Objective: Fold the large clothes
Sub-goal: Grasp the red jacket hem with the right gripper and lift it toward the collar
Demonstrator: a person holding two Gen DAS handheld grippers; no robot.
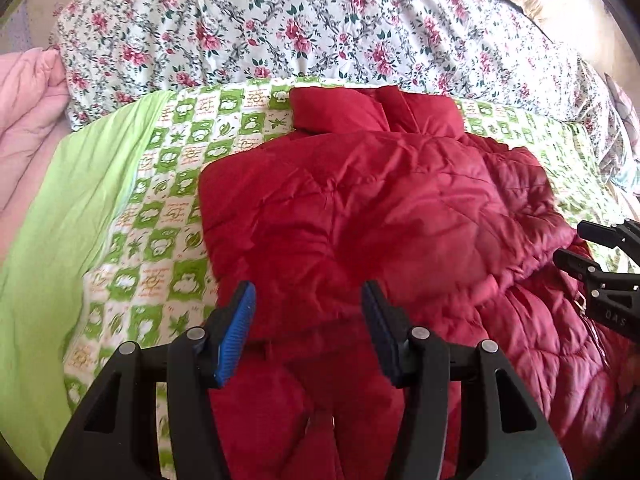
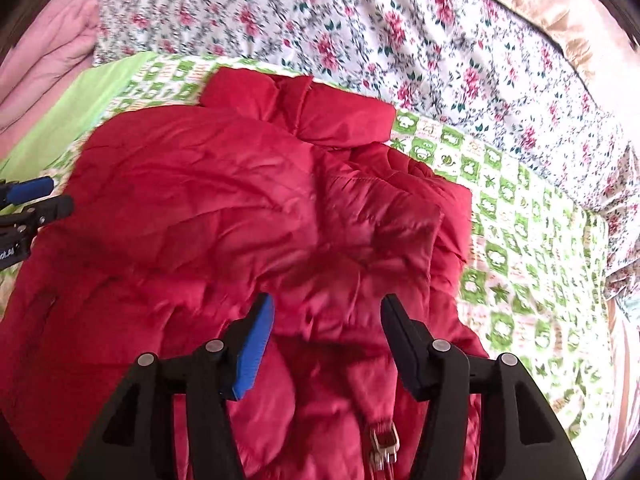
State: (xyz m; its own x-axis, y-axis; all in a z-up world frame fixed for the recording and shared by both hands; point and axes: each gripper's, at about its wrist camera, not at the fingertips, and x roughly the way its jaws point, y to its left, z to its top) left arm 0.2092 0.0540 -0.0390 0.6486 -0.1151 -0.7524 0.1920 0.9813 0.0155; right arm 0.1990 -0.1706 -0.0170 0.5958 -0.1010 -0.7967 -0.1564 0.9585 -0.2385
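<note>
Both your grippers hang spread above the red padded jacket [image 1: 380, 200].

Your left gripper [image 1: 306, 320] and right gripper [image 2: 326, 328] grip nothing; the jacket lies rumpled on the green patterned sheet [image 1: 168, 184], collar farthest from you.

**Bed: room around the jacket**

The red jacket [image 1: 380, 200] fills the middle of the green quilt [image 1: 168, 200]. Bare quilt lies open on its left and right [image 2: 520, 240]. A floral duvet [image 1: 280, 20] banks up behind the collar; pink bedding [image 1: 28, 112] crowds the far left.
</note>
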